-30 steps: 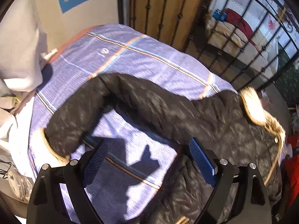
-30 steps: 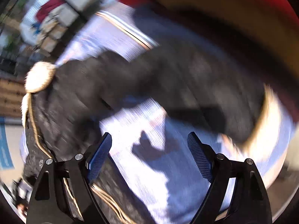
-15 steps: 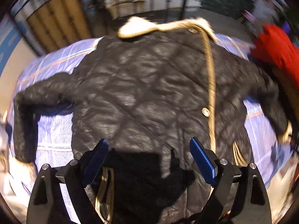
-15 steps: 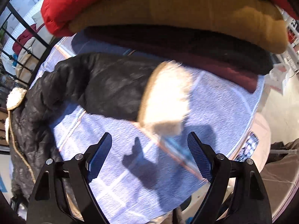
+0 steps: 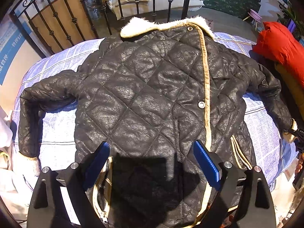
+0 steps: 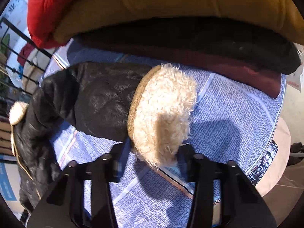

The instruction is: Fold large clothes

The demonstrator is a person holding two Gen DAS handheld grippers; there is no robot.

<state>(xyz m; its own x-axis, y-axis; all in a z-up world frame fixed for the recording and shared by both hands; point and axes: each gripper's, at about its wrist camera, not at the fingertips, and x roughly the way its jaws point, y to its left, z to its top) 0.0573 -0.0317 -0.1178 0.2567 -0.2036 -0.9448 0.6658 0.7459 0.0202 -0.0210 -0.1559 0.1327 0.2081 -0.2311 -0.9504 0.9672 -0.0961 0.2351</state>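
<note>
In the left wrist view a black quilted jacket is seen spread flat, front side up, over a blue checked cloth that covers the worktop. Its cream fleece collar lies at the far edge, next to a black iron railing, and a tan trim strip with metal snaps runs down the front. Both sleeves are stretched out to the sides and bent towards the near edge. The left hand-held gripper is held above the jacket's hem with its blue-padded fingers spread well apart and nothing between them; its shadow falls on the lower front of the jacket. A red padded garment is piled on the right side of the worktop.

In the right wrist view the fleece cuff of the jacket's right sleeve is seen lying on the blue cloth, with the right hand-held gripper brought in around its near edge. The fingers are set on either side of the fleece and narrowed on it; whether the pads actually press the cuff cannot be told, as they are blurred and partly hidden by the pile. Beyond the cuff a stack of folded clothes in red, mustard, black and maroon is seen resting on the cloth.
</note>
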